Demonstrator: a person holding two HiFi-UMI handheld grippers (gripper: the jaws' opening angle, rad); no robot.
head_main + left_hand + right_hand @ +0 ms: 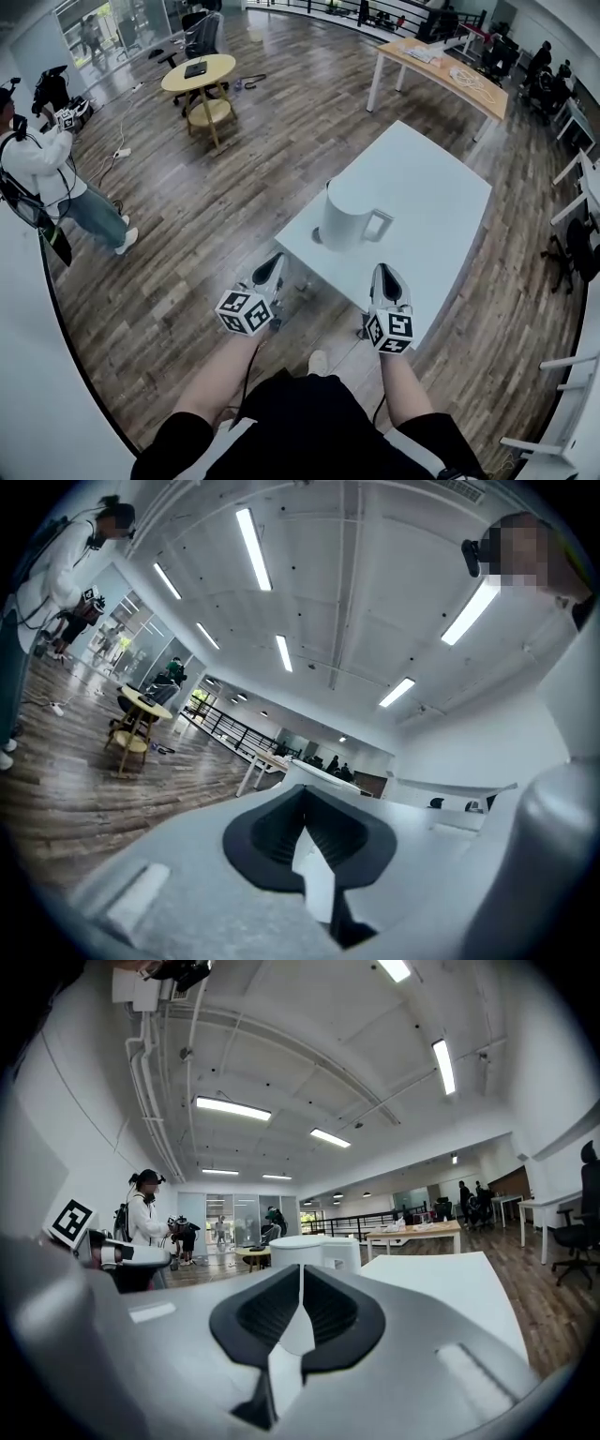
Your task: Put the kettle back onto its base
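Kettle (pixel 345 217) appears seated on base (pixel 317 237); left gripper (pixel 275 262) and right gripper (pixel 383 275) clenched empty, clear of it; nothing left.

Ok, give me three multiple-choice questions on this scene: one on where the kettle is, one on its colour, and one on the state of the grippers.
1. Where does the kettle stand?
A. on a round wooden table
B. on the white table
C. on the floor

2. What colour is the kettle?
A. black
B. red
C. white

3. How do the two grippers' jaws stand?
A. both shut, empty
B. both wide open
C. left one shut on the kettle

Answers:
1 B: the kettle sits near the table's corner closest to the person.
2 C: it is white all over.
3 A: the left gripper and right gripper show pads together with nothing between.
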